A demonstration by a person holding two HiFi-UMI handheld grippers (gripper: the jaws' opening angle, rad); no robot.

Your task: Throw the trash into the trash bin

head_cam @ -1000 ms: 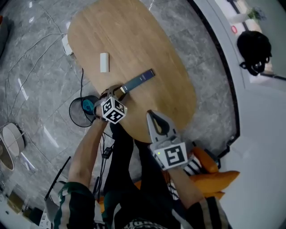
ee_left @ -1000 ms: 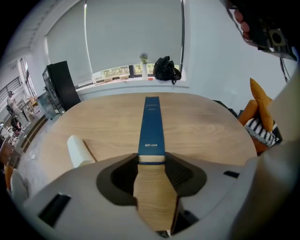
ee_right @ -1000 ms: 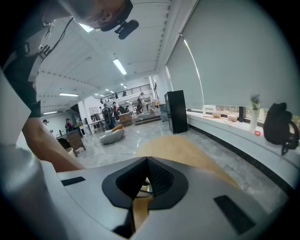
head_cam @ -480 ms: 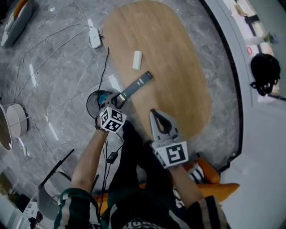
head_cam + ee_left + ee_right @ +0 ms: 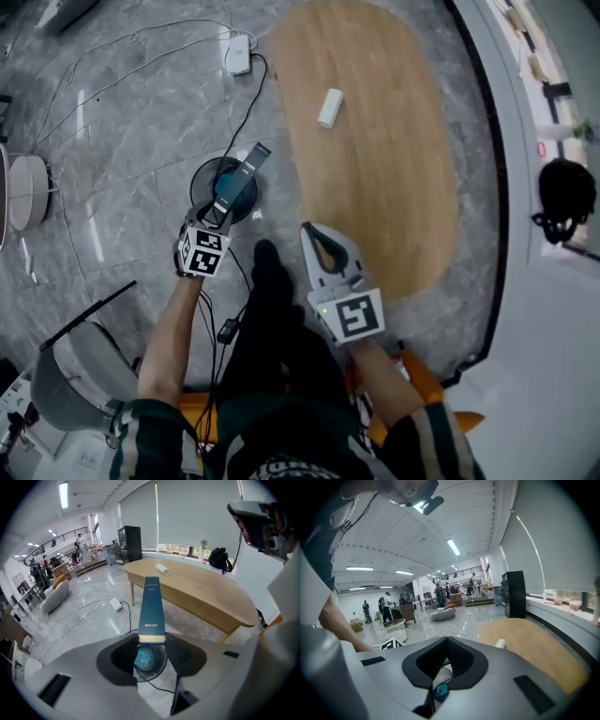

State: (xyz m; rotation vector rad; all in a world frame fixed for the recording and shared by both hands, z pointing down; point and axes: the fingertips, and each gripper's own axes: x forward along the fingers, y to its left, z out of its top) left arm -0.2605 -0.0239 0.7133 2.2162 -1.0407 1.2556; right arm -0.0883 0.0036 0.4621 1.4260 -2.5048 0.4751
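Note:
My left gripper (image 5: 221, 210) is shut on one end of a long dark teal box (image 5: 240, 174), which sticks out over the round black trash bin (image 5: 208, 178) on the floor. In the left gripper view the box (image 5: 151, 607) rises from between the jaws, and the bin (image 5: 150, 659) lies right below with a blue scrap inside. My right gripper (image 5: 307, 231) is shut with nothing in it, beside the oval wooden table (image 5: 384, 159). In the right gripper view the gripper (image 5: 446, 640) has its tips together, and the bin (image 5: 440, 691) shows under them.
A small white object (image 5: 329, 107) lies on the table. A white power strip (image 5: 240, 53) with cables trails across the grey marble floor, one black cable running by the bin. A grey chair (image 5: 67, 379) stands at lower left, a black bag (image 5: 565, 193) on the ledge at right.
My left gripper carried the teal box off the table's edge and to the left, until it hung over the bin. The right gripper drifted along beside the table, still shut.

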